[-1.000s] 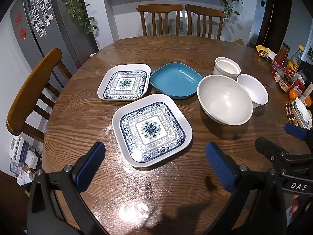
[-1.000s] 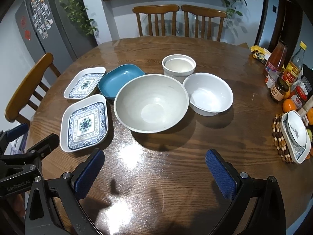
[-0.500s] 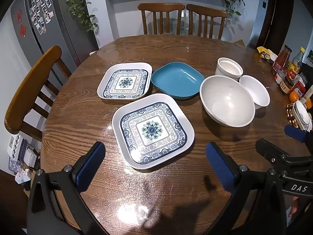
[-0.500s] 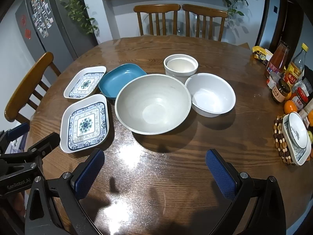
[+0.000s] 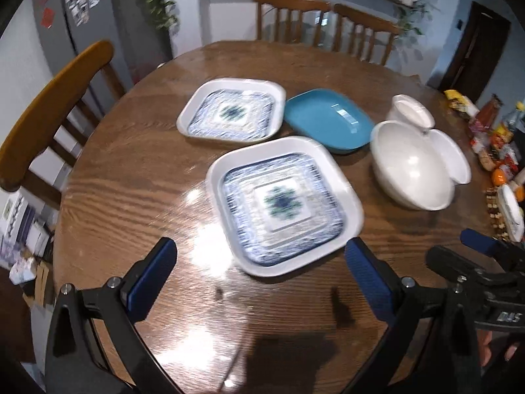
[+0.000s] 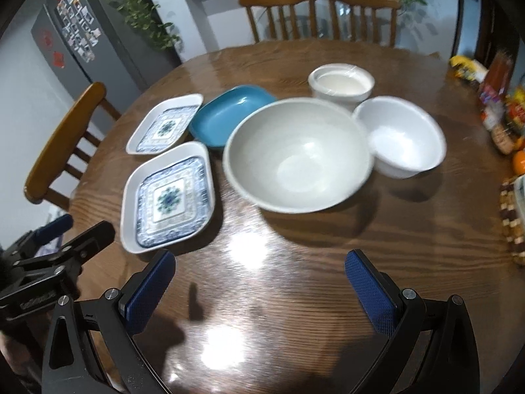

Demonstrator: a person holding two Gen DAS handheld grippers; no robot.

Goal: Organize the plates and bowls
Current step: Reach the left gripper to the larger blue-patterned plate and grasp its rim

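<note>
On the round wooden table [image 5: 131, 190] lie a large patterned square plate [image 5: 283, 203] [image 6: 167, 197], a smaller patterned square plate [image 5: 231, 113] [image 6: 165, 124], a teal dish [image 5: 328, 121] [image 6: 226, 115], a big white bowl [image 5: 410, 167] [image 6: 297, 154], a medium white bowl [image 5: 454, 157] [image 6: 400, 134] and a small white cup-bowl [image 5: 410, 111] [image 6: 341, 83]. My left gripper [image 5: 261, 272] is open and empty, just in front of the large plate. My right gripper [image 6: 259, 279] is open and empty, in front of the big bowl.
Wooden chairs stand at the left [image 5: 49, 108] and behind the table [image 6: 318, 13]. Bottles, jars and fruit [image 6: 502, 111] crowd the right edge, with a small dish on a beaded mat [image 5: 508, 210]. A fridge [image 6: 75, 46] stands at the back left.
Both grippers have moved forward and tilted toward the dishes, which now appear closer and blurred. Both remain open. No dish has moved.
</note>
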